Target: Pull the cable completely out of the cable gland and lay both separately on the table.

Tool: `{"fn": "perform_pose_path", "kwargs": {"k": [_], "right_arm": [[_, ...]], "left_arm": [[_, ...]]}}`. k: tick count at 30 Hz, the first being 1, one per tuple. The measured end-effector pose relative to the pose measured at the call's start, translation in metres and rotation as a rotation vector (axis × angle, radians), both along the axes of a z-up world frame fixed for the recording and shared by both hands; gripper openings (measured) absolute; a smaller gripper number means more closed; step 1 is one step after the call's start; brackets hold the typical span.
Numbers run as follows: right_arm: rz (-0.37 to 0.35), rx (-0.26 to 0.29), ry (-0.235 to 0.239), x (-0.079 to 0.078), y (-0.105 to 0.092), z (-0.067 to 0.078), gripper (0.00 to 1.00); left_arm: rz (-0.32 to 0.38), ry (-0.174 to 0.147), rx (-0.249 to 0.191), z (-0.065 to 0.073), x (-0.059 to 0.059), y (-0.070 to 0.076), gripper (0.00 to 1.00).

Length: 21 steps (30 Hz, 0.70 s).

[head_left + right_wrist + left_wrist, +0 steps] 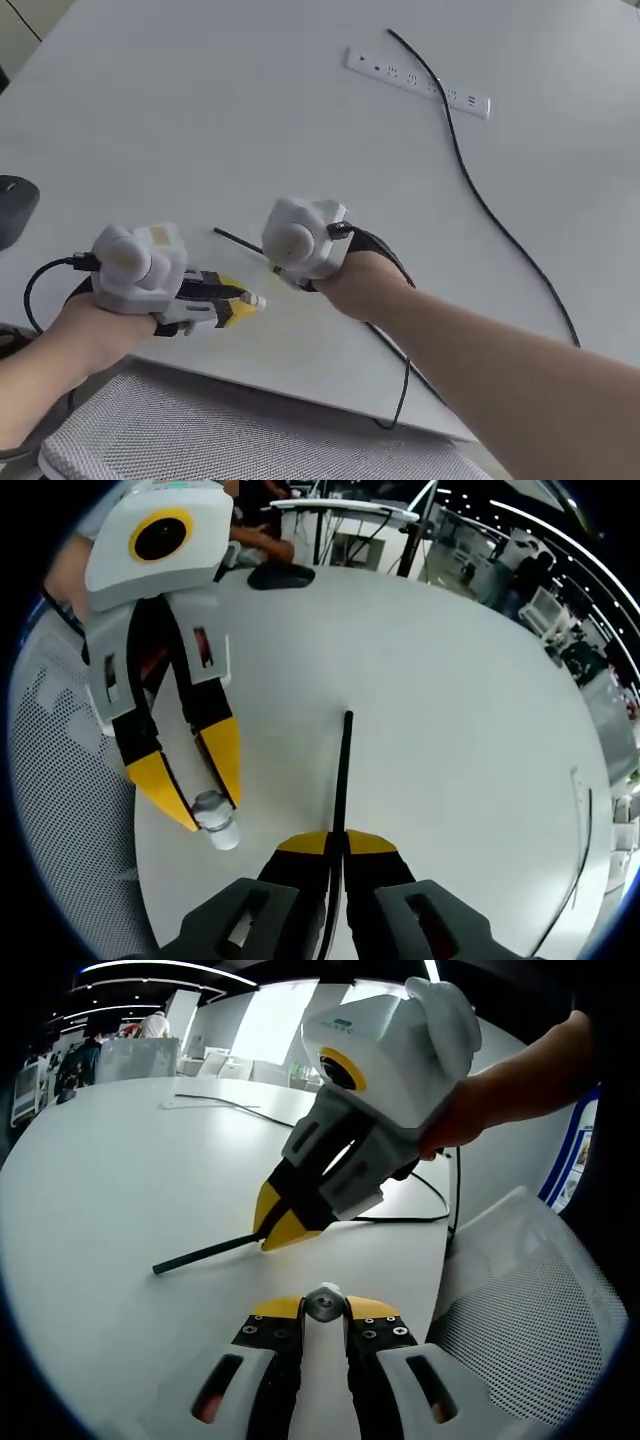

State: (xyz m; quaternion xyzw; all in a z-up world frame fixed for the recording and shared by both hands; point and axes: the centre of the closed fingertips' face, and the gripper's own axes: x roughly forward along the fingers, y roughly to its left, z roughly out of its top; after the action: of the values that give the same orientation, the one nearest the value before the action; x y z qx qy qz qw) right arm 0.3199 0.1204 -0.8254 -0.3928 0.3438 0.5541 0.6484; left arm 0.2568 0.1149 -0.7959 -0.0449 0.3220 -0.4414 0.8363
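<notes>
Cable gland (215,820) pinched between the jaw tips of the left hand-held gripper (323,1307), held above the table (250,100) near its front edge. Black cable (342,770) clamped in the nearly closed right hand-held gripper (337,838), free end well clear of the gland. Extraction apparently done; left to do: laying both apart on the table, then releasing.

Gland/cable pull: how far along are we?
Done: the thin black cable looks clear of the small white cylindrical gland. In hand: right claw grips cable, left claw grips gland. Left: lay both on the white table.
</notes>
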Motion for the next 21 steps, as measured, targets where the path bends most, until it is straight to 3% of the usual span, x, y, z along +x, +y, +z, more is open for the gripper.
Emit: {"fn": "perform_pose_path", "kwargs": {"k": [21], "right_arm": [[-0.005, 0.003, 0.014, 0.0015, -0.0021, -0.0022, 0.00]], "left_arm": [[-0.004, 0.002, 0.041, -0.0091, -0.0016, 0.0025, 0.16]]}}
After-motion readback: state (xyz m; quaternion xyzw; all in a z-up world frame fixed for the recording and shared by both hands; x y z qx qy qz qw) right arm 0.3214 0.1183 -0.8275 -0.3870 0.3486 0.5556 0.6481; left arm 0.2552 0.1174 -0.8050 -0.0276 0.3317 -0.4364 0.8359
